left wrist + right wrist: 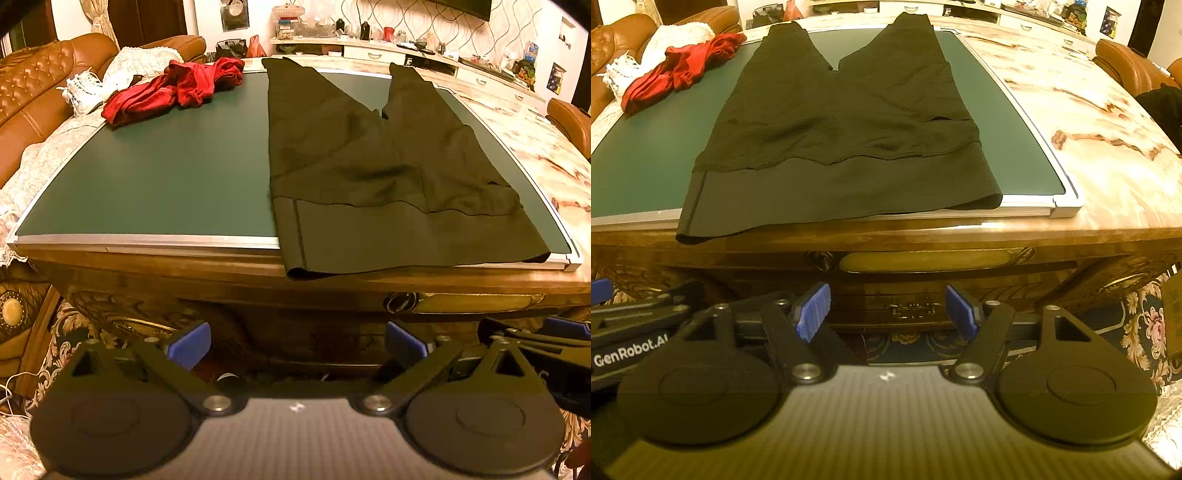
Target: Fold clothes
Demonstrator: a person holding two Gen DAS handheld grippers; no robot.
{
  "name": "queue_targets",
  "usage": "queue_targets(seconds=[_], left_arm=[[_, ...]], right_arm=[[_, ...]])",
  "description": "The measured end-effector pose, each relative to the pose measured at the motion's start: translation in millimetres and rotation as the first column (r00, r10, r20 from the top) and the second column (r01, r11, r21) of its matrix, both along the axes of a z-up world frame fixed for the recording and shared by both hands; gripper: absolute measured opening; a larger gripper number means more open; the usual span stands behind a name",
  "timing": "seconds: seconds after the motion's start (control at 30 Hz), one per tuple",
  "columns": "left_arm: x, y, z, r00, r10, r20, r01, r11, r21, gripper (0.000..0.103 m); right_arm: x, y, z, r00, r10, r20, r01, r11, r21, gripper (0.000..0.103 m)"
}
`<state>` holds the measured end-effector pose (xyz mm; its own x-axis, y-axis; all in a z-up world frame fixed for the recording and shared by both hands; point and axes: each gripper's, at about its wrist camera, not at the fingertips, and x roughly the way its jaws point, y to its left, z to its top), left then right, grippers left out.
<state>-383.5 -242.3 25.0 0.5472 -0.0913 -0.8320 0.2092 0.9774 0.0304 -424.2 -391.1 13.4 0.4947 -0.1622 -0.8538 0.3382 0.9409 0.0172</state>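
Observation:
Black trousers (373, 173) lie flat on the green mat (155, 177), legs spread toward the far edge, waistband hanging over the near table edge. They also show in the right wrist view (842, 122) on the mat (646, 147). A crumpled red garment (173, 90) lies at the mat's far left, and shows in the right wrist view (679, 70). My left gripper (297, 347) is open and empty, held below and in front of the table edge. My right gripper (886, 308) is open and empty, in front of the table's drawer, below the waistband.
A marble table top (1089, 110) extends right of the mat. A brown leather sofa (40, 85) with white cloths (92, 88) stands at left. A cluttered sideboard (369, 48) runs along the back wall. A carved wooden table front (923, 273) faces the grippers.

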Motion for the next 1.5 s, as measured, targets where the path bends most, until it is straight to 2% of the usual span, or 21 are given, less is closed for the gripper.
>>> queue_targets(seconds=[1.13, 1.5], left_arm=[[1.0, -1.6, -2.2, 1.0, 0.004, -0.015, -0.004, 1.0, 0.005, 0.103], [-2.7, -2.8, -1.5, 1.0, 0.004, 0.015, -0.005, 1.0, 0.017, 0.103]], right_arm=[[2.8, 3.9, -3.8, 1.0, 0.015, -0.016, -0.015, 1.0, -0.004, 0.077], [1.9, 3.9, -4.4, 1.0, 0.016, -0.017, -0.016, 1.0, -0.005, 0.077]])
